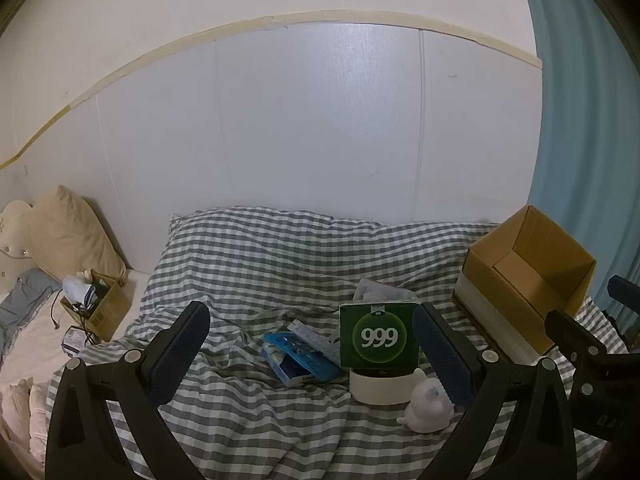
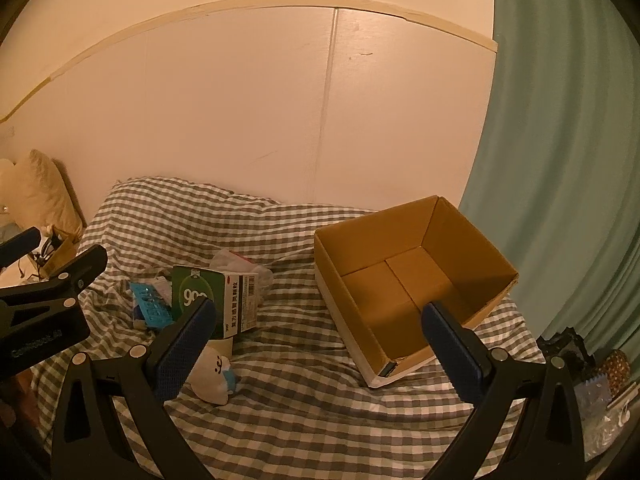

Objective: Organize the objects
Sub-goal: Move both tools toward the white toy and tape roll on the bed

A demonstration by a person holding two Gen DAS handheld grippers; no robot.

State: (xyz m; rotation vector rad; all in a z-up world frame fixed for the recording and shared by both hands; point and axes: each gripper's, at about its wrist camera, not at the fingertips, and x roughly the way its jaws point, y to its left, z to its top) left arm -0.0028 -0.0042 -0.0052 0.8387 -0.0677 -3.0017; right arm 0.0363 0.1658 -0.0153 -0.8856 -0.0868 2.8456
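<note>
A green "999" medicine box (image 1: 378,336) stands on a white tape roll (image 1: 380,386) on the checked bed cover. A small plush toy (image 1: 426,408) lies in front of it, a blue packet (image 1: 298,356) and a white tube (image 1: 316,338) to its left. My left gripper (image 1: 316,356) is open and empty, its right pad beside the green box. My right gripper (image 2: 320,344) is open and empty, in front of the empty open cardboard box (image 2: 404,280). The green box (image 2: 208,300) and plush toy (image 2: 214,376) show by its left finger.
A crumpled plastic bag (image 1: 380,290) lies behind the green box. A small carton of clutter (image 1: 96,304) and a beige pillow (image 1: 68,236) sit at the far left. A teal curtain (image 2: 560,160) hangs on the right, with a pineapple (image 2: 614,370) below it.
</note>
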